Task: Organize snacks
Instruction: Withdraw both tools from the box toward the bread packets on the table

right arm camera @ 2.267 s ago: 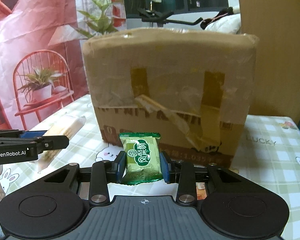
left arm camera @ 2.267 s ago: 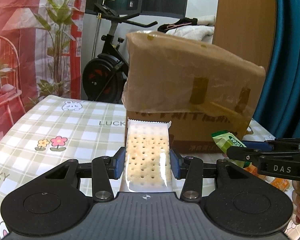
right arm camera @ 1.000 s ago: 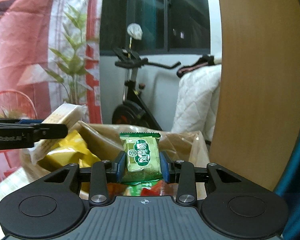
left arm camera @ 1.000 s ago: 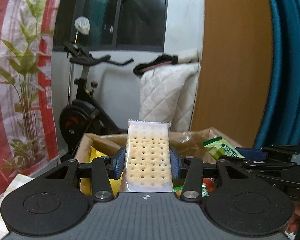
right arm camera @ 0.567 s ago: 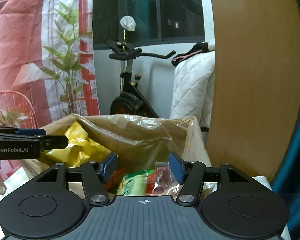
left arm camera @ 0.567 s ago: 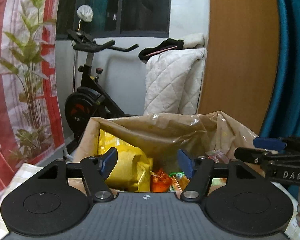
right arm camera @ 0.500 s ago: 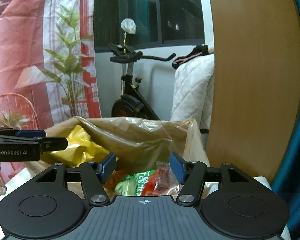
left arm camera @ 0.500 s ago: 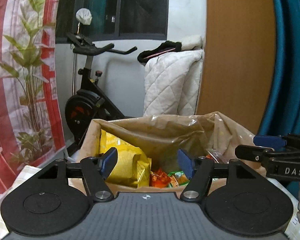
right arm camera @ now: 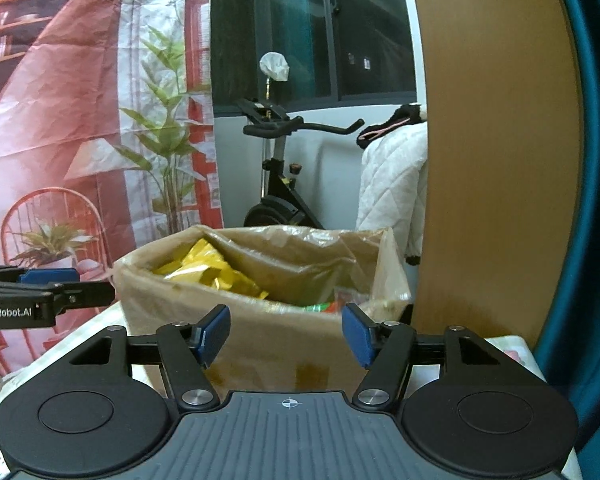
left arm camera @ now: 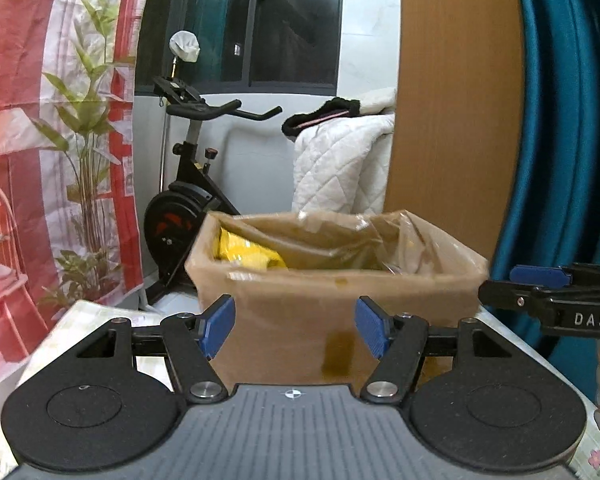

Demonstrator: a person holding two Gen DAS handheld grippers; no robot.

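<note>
Snacks sit in the cardboard box (left arm camera: 332, 292), a taped brown carton with an open top that stands on the table (left arm camera: 92, 312). Yellow packets (left arm camera: 248, 256) show at its left inner side, and in the right wrist view green and red wrappers (right arm camera: 320, 307) peek over the near rim. The left gripper (left arm camera: 296, 328) faces the carton's front wall with its blue pads spread and nothing between them; the box lies beyond the fingertips, not touched. The right gripper (right arm camera: 286, 332) is likewise released and empty, its jaws opening a little wider, the carton ahead of and above its pads. Each gripper appears at the edge of the other's view, beside the box. Behind stand an exercise bike (left arm camera: 188, 200) and a white quilt (left arm camera: 340, 168).
</note>
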